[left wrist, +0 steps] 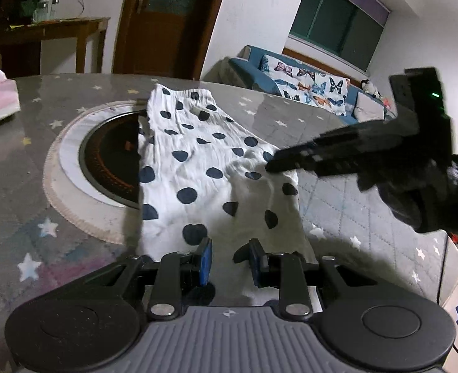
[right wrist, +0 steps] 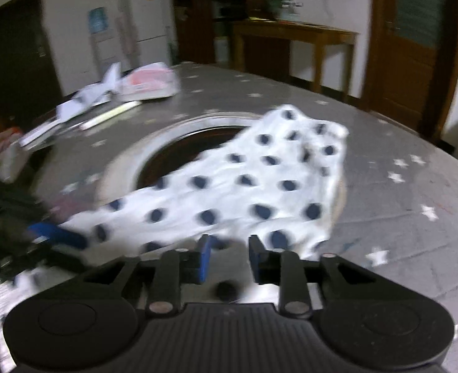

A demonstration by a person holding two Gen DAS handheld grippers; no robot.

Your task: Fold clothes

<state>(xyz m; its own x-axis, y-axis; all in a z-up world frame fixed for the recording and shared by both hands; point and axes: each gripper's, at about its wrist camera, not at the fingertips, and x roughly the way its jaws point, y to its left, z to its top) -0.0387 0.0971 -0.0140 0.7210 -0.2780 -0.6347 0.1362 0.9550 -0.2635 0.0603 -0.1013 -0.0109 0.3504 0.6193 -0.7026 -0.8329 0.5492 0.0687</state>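
Lying across a round grey star-patterned surface (left wrist: 17, 161), a white garment with dark polka dots (left wrist: 194, 161) partly covered a circular black cooktop (left wrist: 110, 161) set into the middle of the surface, its gathered waistband at the far end and its near end bunched between two hand-held tools. The left gripper (left wrist: 230, 259) sat low over the near hem with its blue-padded jaws standing apart, cloth visible in the gap but not pressed by either pad. The right gripper (right wrist: 229, 259), seen sharply only in its own blurred view, likewise had its jaws apart over the garment's near edge, the fabric lying loose between and beneath them; from the left wrist view its black fingers (left wrist: 291, 163) reached in from the right and touched a raised fold of the cloth. A pink-and-white tissue pack (right wrist: 149, 82) and scattered papers (right wrist: 82, 102) lay on the far side of the surface, well apart from the garment, and a sofa with a butterfly-print cover (left wrist: 306, 85) stood below a window beyond
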